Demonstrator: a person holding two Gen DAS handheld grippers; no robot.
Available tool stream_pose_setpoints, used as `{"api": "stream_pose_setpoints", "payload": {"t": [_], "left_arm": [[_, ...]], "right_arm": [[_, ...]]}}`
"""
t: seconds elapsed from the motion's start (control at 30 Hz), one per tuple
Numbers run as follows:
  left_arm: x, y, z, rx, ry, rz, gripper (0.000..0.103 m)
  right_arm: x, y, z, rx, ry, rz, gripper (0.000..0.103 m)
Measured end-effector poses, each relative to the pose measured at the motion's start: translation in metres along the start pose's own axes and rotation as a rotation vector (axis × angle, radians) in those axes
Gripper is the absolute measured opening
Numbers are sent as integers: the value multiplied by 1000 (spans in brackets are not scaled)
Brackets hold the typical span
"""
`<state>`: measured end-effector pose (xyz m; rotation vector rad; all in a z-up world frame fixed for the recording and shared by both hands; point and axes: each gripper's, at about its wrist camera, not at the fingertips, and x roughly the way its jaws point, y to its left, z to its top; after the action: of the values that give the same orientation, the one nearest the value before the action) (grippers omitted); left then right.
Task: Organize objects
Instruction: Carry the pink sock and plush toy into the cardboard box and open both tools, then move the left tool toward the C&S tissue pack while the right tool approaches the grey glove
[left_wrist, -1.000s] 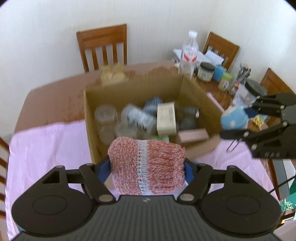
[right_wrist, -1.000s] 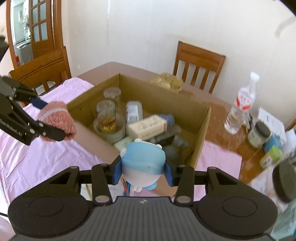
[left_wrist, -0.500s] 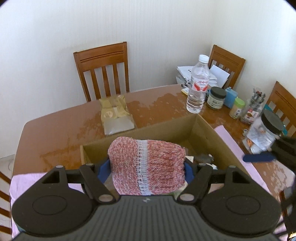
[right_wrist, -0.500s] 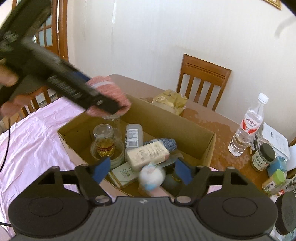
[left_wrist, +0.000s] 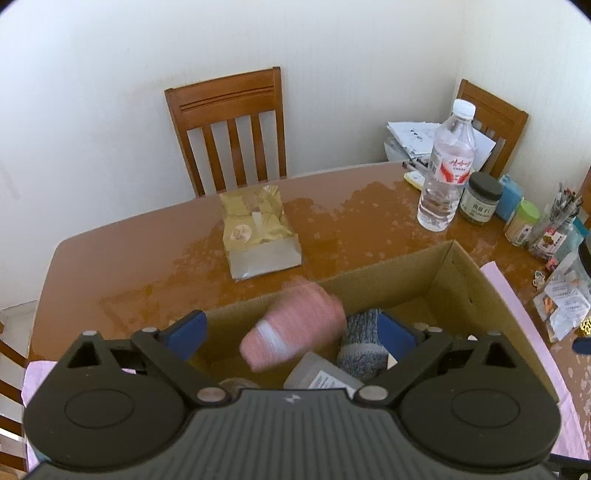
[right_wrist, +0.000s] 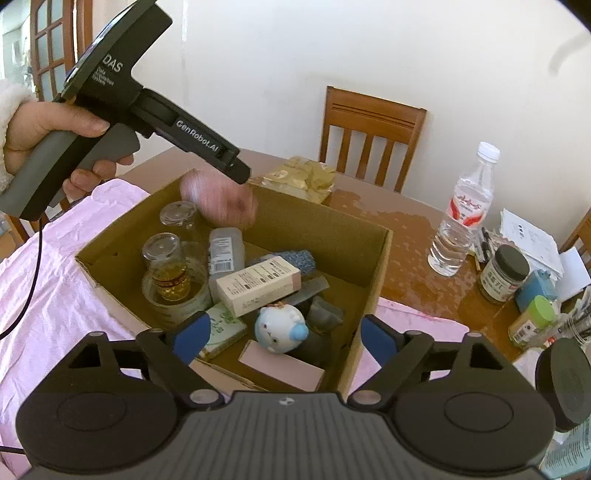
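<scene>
Left wrist view: left gripper (left_wrist: 291, 334) spread wide, releasing the blurred pink knit roll (left_wrist: 293, 326) above the cardboard box (left_wrist: 476, 295) for storage

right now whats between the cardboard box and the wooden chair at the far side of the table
In the left wrist view, a gold foil bag lies on the table between the cardboard box and the wooden chair.

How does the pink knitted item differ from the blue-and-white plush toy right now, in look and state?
The pink knitted item is motion-blurred, in mid-air above the cardboard box; the blue-and-white plush toy is sharp and lies inside among the other items. The knit is pink with a white band; the toy is white with blue. Neither is gripped: both tongs are open.
</scene>
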<state>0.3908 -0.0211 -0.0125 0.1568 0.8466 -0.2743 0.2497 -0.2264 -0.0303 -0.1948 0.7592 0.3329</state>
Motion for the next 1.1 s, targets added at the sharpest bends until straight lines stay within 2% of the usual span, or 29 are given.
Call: {"api": "stream_pose_setpoints", "payload": {"t": [0.13,0.4,0.67,0.87,1.1], "left_arm": [[-8,-1,-6,12,-9,8,100],[-37,-7,-23,41,-30,7,101],[-69,-13,-46,36,-55,-23,101],[-92,-16,-75,28,-75,-24,102],[-106,-12,-118,-20,-53,0,102]], "right_arm": [[1,-1,-3,0,-1,-25,103],[1,4,-11,7,19,-38,103],[1,13,-33,46,68,-44,103],[8,24,-56,101,115,-6,103],[32,45,-75,113,173,31,103]]}}
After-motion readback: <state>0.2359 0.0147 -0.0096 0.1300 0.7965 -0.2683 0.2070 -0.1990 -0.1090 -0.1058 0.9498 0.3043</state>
